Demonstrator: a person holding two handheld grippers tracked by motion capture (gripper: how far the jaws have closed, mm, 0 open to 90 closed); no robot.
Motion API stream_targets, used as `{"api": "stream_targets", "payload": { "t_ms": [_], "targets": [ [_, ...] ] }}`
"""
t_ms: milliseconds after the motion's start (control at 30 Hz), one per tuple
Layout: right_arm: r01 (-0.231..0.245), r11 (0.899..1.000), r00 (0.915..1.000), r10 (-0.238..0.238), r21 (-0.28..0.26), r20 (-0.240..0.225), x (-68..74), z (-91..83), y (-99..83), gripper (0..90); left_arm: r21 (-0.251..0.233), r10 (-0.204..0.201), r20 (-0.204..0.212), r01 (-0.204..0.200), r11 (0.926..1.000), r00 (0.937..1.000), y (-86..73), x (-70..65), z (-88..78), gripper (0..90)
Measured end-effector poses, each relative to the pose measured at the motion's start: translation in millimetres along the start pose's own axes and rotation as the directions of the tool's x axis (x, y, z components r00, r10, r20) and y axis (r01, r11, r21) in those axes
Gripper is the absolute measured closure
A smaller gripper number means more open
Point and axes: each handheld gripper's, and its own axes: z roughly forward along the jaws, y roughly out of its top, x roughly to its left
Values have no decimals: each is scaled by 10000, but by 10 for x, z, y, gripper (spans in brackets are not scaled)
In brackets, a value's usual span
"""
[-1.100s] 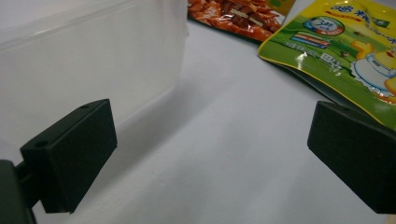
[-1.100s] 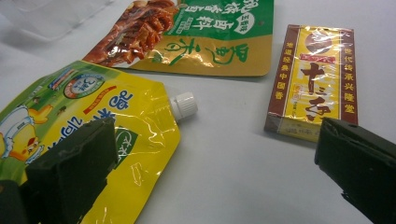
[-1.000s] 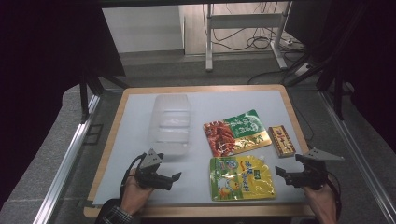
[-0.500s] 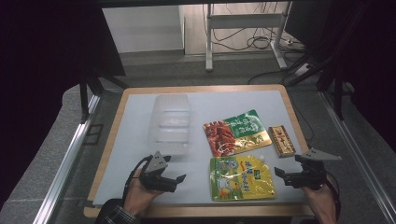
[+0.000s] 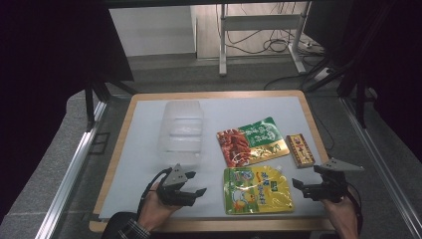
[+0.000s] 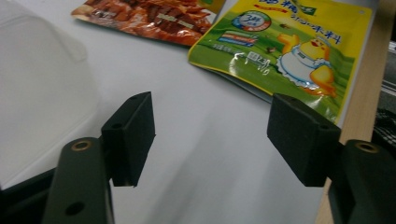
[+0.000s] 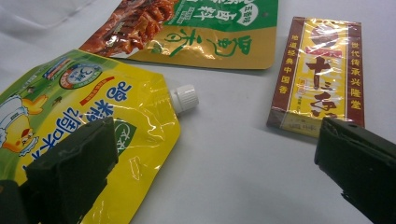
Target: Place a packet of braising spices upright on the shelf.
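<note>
Hovering low over the table (image 5: 139, 144), my left gripper (image 5: 191, 191) and right gripper (image 5: 304, 188) both gape empty. Yellow spout pouch (image 5: 256, 189) lies between them; red-green packet (image 5: 251, 141), brown box (image 5: 300, 150) and clear container (image 5: 181, 130) sit beyond.

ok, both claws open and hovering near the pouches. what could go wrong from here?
1. The yellow spout pouch lies flat and glossy, so the right claw may slide off it or only pinch film.
2. Its near edge sits close to the table front; a push could shove it over.
3. The clear plastic container stands just ahead of the left claw and looks light, so a forward reach might knock it.
</note>
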Motion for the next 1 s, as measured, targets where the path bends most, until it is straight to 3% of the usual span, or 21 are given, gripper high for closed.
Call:
{"api": "stream_targets", "payload": {
  "t_ms": [467,1000],
  "targets": [
    [-57,9998,10000,57,201,-25,-4,26,-9,0,-48,482,600,-480,9988,9970,130,-110,219,597],
    [-66,9995,10000,67,294,-39,-6,41,-16,0,190,638,1193,-666,9976,9908,190,-136,404,895]
  ]
}}
